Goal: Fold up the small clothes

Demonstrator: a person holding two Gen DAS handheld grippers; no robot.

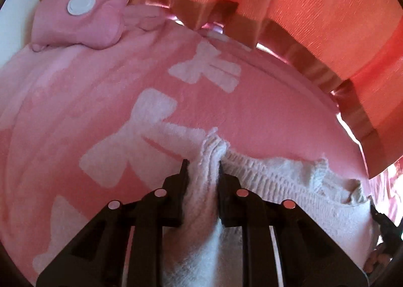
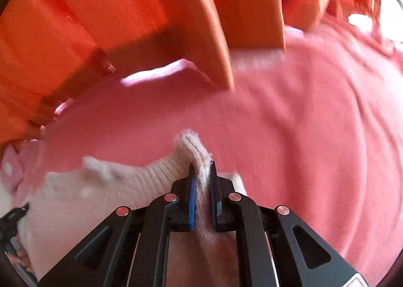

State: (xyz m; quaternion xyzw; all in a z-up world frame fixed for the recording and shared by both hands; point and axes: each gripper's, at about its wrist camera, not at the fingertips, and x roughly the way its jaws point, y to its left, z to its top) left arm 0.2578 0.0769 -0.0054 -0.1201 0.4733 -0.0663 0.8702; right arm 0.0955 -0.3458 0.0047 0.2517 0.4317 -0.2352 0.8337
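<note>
Holding one white knitted garment over the pink blanket, left tool and right tool are clamping its ribbed edge, next needing a level fold toward 12 o'clock.

Left gripper: matte black angular fingers with triangular cut-outs and four round silvery studs. Right gripper: the same black frame and studs, with blue strips lining the inner faces of its fingers.
</note>
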